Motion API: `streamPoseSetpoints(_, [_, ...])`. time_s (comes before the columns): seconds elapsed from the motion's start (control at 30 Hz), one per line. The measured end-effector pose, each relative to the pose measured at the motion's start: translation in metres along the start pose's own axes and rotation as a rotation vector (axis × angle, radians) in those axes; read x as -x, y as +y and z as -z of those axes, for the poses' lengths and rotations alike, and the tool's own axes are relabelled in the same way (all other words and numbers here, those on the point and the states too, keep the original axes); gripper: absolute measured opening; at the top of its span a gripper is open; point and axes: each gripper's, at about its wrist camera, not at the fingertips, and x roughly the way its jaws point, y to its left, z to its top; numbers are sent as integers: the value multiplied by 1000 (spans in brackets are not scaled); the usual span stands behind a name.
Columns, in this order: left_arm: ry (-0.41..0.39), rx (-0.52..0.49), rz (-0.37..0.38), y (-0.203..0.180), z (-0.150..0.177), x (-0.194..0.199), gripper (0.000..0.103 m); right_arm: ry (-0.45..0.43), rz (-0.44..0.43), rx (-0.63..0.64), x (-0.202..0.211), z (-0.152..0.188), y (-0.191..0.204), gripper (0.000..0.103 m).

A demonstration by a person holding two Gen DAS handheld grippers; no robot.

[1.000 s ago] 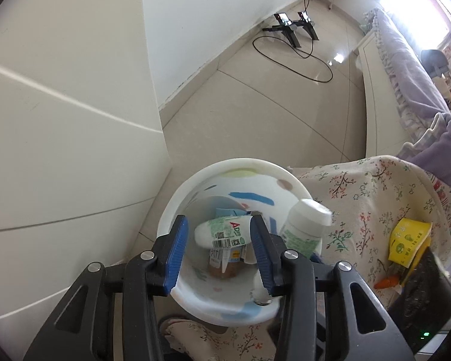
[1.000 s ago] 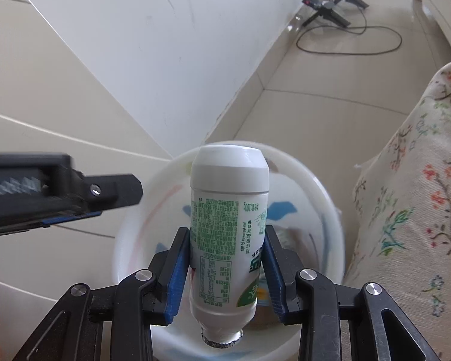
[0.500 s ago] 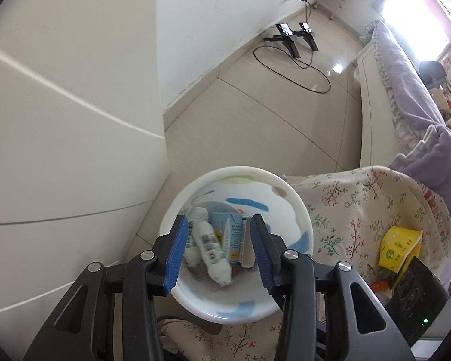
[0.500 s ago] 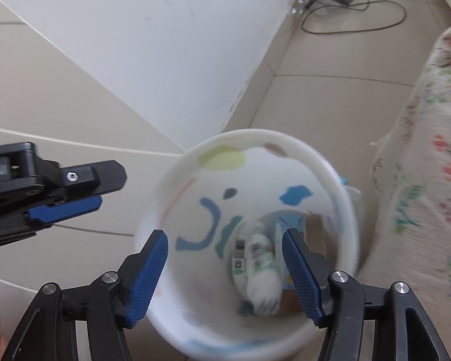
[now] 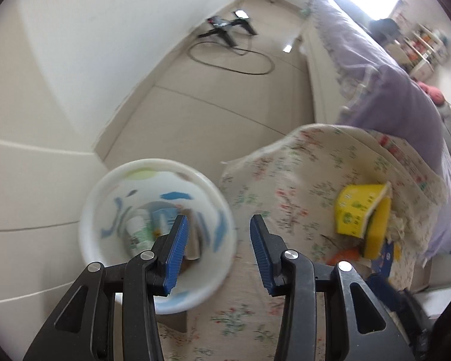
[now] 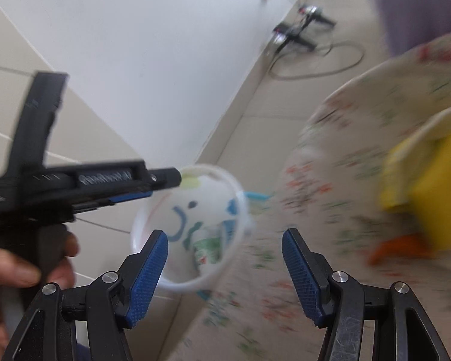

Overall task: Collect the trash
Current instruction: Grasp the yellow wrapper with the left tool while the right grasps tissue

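A white trash bin (image 5: 105, 198) with coloured marks stands on the floor beside the flowered table; it also shows in the right wrist view (image 6: 240, 198). Inside lie white bottles with green labels (image 5: 138, 231) (image 6: 210, 246) and a small carton. My left gripper (image 5: 216, 252) is open and empty, over the bin's right rim and the tablecloth. My right gripper (image 6: 225, 267) is open and empty, above the bin's edge. A yellow carton (image 5: 357, 210) (image 6: 430, 186) and orange scrap (image 5: 342, 255) lie on the table to the right.
The flowered tablecloth (image 5: 285, 180) covers the table at right. A white wall (image 5: 105, 45) stands left of the bin. A black stand and cable (image 5: 228, 42) lie on the tiled floor far off. A purple-covered bed (image 5: 391, 75) is behind the table.
The right gripper opened and dropped its white bottle into the bin. Both grippers then swung right, away from the bin toward the table, and the left jaws opened wider.
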Motion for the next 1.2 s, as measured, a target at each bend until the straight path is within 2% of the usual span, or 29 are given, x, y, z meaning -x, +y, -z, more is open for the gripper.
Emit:
streamPoseSetpoints(0.13, [-10,-100,76,-50,7,1,58,-38,72,-49,53,-5,-37,71])
streamPoseSetpoints(0.27, [-23,-193,109,-98,14,-2,59,-47,193,-115,93,-3,-87,71])
streamPoseSetpoints(0.4, [-26,-265,114,-135,15,-13,59,-45,273,-257,115,12,-146,71])
streamPoseSetpoints(0.5, [-30,-319,98,-161,12,-27,59,-48,301,-399,122,27,-189,71])
streamPoseSetpoints(0.63, [-24,-348,78,-178,7,-49,59,-7,282,-548,116,42,-225,71])
streamPoseSetpoints(0.8, [-1,-304,136,-187,-3,-68,57,0,291,-567,119,40,-238,71])
streamPoseSetpoints(0.87, [3,-300,151,-189,-5,-73,42,-6,271,-567,119,36,-241,71])
streamPoseSetpoints(0.9, [17,-299,160,-189,-5,-77,23,-7,267,-560,118,34,-241,71])
streamPoseSetpoints(0.93, [35,-297,170,-190,-4,-80,14,-7,264,-548,118,32,-240,71])
streamPoseSetpoints(1.03, [45,-300,176,-192,-1,-84,5,2,272,-504,118,26,-235,71])
streamPoseSetpoints(1.2, [2,-289,180,-189,-1,-67,3,20,268,-489,107,21,-234,71])
